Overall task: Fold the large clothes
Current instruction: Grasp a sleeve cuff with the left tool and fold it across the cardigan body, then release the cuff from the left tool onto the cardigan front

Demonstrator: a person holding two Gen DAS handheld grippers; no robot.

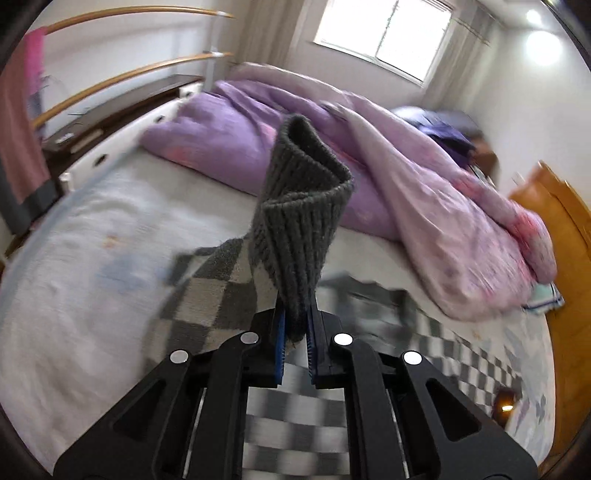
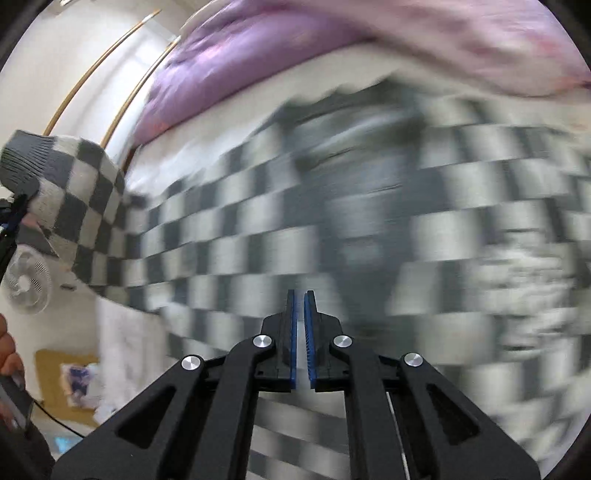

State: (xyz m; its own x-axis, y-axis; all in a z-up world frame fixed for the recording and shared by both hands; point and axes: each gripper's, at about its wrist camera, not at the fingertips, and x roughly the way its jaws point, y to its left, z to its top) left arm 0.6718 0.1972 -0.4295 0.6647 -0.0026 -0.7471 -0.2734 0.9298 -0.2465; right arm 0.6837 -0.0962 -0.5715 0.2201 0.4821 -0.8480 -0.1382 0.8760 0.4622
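- Closest, in the left wrist view: left gripper (image 1: 295,325), jaws clamped on the grey ribbed cuff (image 1: 301,221) of the checkered sweater (image 1: 207,291), cuff standing up from the blue pads toward 12 o'clock and curling over at its top.
- Just behind, at 9 to 10 o'clock of the jaws: grey-and-cream checked knit trailing down from the cuff onto the bed (image 1: 85,258); more of it blurred at 3 to 4 o'clock.
- Further, from 11 round to 2 o'clock: purple and pink duvet (image 1: 406,192) heaped along the far side of the mattress.
- Farthest, at 12 to 1 o'clock: bright window (image 1: 384,33); at 10 o'clock, two curved wooden rails (image 1: 129,77) with a pink cloth (image 1: 22,122) hung at the left edge.
- Closest, in the right wrist view: right gripper (image 2: 303,314), blue pads nearly together with only a thin slit showing, nothing pinched between them.
- Beyond, filling 10 to 3 o'clock: sweater body, heavily blurred, spread over the bed, a darker grey band down its middle.
- At 9 o'clock: lifted sleeve with its ribbed cuff, held up at the frame edge.
- At 8 o'clock, lower and farther: white fan (image 2: 26,280).
- At 12 o'clock, farthest: duvet again.
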